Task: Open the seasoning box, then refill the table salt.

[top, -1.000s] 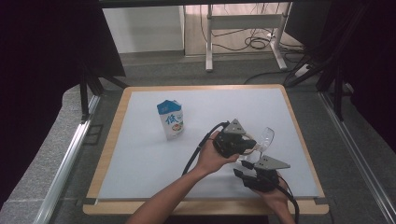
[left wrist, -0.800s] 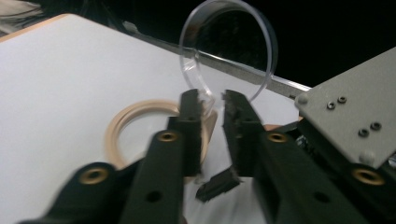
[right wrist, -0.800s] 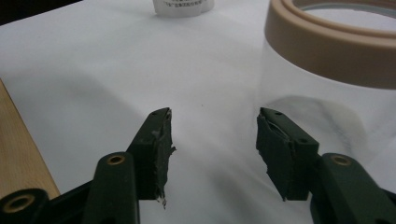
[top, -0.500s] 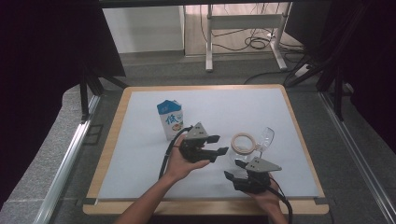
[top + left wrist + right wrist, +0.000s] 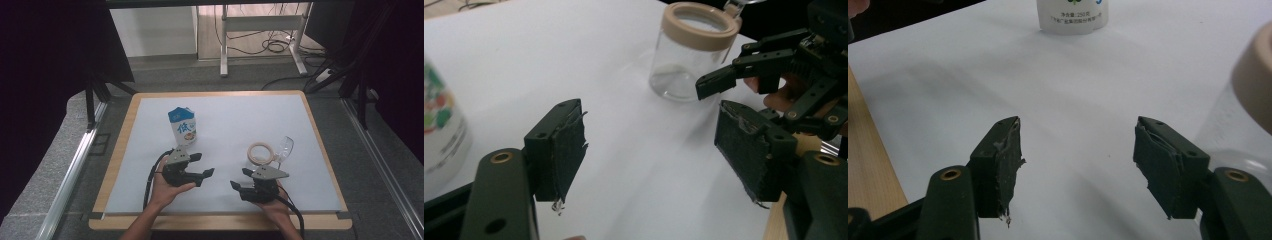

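Jar [image 5: 689, 50] – clear, beige-rimmed, empty, upright

You have taken your left gripper [image 5: 199, 171] away from the jar [image 5: 262, 153], toward the table's [image 5: 320, 145] near edge and left, and its jaws have just been opening with nothing between them. Your right gripper [image 5: 239, 178] also drew back toward the near edge and widened, empty

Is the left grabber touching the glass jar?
Apart. In the left gripper view, white table shows between the open left gripper and the glass jar, and nothing sits between its jaws.
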A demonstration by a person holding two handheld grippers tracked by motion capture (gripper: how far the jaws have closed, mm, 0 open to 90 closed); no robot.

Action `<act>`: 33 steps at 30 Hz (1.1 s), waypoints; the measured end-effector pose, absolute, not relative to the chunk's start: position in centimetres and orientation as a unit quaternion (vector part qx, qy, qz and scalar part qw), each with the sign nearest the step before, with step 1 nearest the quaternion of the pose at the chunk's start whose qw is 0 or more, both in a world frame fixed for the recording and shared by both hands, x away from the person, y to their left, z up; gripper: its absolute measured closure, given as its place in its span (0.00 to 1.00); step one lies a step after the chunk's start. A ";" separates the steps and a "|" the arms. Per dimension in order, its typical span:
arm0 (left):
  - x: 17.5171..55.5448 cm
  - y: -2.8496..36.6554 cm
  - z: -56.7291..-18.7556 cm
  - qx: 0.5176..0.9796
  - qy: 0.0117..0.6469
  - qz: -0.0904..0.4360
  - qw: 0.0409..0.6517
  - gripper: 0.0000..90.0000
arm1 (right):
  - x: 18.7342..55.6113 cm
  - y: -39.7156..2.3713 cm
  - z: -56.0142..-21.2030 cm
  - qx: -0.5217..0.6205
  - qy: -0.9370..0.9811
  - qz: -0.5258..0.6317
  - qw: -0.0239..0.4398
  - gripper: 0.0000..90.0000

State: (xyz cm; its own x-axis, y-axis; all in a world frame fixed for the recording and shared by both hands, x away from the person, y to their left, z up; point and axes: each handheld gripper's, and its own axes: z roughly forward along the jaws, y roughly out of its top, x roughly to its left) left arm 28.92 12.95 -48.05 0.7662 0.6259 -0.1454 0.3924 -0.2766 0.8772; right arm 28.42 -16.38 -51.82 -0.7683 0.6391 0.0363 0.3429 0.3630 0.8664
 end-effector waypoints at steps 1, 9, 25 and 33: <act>28.9 13.3 -48.2 0.788 0.327 0.115 0.508 0.32 | 28.5 -16.1 -51.8 0.301 0.812 0.476 0.155 0.40; 28.7 15.7 -49.4 0.786 0.355 0.125 0.491 0.31 | 30.1 -13.5 -52.1 0.288 0.821 0.473 0.141 0.40; 28.7 17.9 -50.1 0.776 0.391 0.151 0.472 0.30 | 30.1 -13.6 -51.9 0.291 0.815 0.482 0.141 0.40; 29.8 19.3 -50.3 0.766 0.418 0.174 0.456 0.35 | 30.1 -13.6 -52.0 0.292 0.816 0.478 0.141 0.40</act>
